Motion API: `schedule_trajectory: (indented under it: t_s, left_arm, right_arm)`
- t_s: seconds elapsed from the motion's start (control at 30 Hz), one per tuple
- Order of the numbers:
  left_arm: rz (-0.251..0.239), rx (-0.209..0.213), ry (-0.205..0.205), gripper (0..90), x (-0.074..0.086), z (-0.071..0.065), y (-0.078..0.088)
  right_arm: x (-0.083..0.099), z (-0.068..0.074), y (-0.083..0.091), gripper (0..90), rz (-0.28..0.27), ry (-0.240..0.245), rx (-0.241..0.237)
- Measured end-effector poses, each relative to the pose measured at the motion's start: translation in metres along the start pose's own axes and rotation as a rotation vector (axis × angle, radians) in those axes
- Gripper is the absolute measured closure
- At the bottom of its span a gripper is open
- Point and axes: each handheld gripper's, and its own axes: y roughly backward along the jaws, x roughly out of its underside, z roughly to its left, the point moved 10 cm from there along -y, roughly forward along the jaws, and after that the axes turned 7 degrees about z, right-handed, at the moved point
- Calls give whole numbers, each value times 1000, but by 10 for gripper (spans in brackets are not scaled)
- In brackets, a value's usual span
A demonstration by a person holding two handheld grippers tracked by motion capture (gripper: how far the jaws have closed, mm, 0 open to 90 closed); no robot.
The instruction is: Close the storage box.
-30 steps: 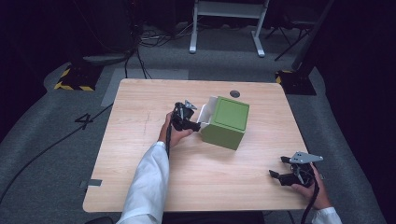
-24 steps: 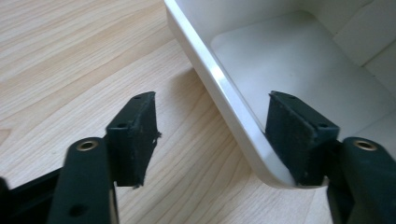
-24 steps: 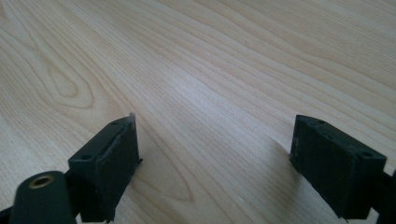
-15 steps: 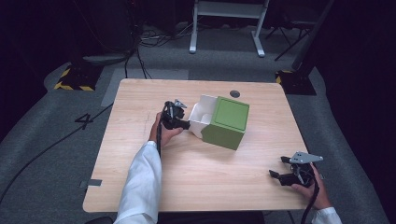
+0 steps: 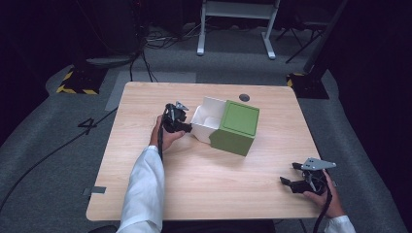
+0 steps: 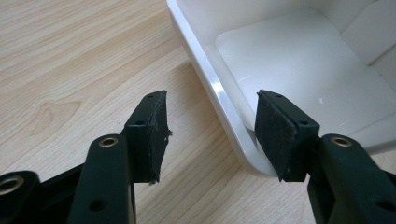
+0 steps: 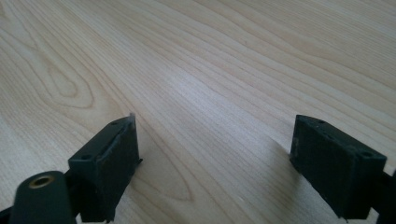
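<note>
Since the frames of a moment earlier, the white tray (image 5: 206, 119) had been drawn farther out of the green box (image 5: 236, 127), toward the left gripper (image 5: 179, 119), and more of its white inside had been laid bare; the box itself had kept its place near the middle of the counter (image 5: 209, 189).

The tray's near wall was straddled by the left jaws, one pad outside it over the wood and the other inside, over the tray floor. A gap was seen between the outer pad and the wall, so the jaws were held apart and nothing was clamped; the hold was judged to be a hooking pull by which the tray could be slid along the counter like a drawer, or a grip just let go. The right gripper (image 5: 302, 181) was rested well apart from the box, by the counter's near right corner, its jaws spread wide over bare wood, presumably kept clear because one hand was enough for the pull.

From the left gripper view the rounded corner of the tray (image 6: 243, 116) between the pads was made plain, along with a step in its inner floor; this was too small to be read from the high view. From the high view the box, its green lid and both hands were taken in together. Wood grain between open pads was given by the right gripper view.
</note>
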Motion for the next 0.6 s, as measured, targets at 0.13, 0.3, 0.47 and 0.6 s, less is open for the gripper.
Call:
schedule_trajectory:
  t_s: [0.13,0.3,0.47,0.6]
  left_arm:
    - [1,-5,12,449,2,7,2]
    - [0,-20,27,448,3,13,5]
    - [-4,-21,42,445,4,17,6]
    - [-6,-29,49,445,5,19,7]
  right_arm:
    - [0,0,0,154,0,0,-1]
    - [0,0,0,154,0,-1,-5]
    - [0,0,0,154,0,-1,-5]
    - [0,0,0,154,0,-2,-6]
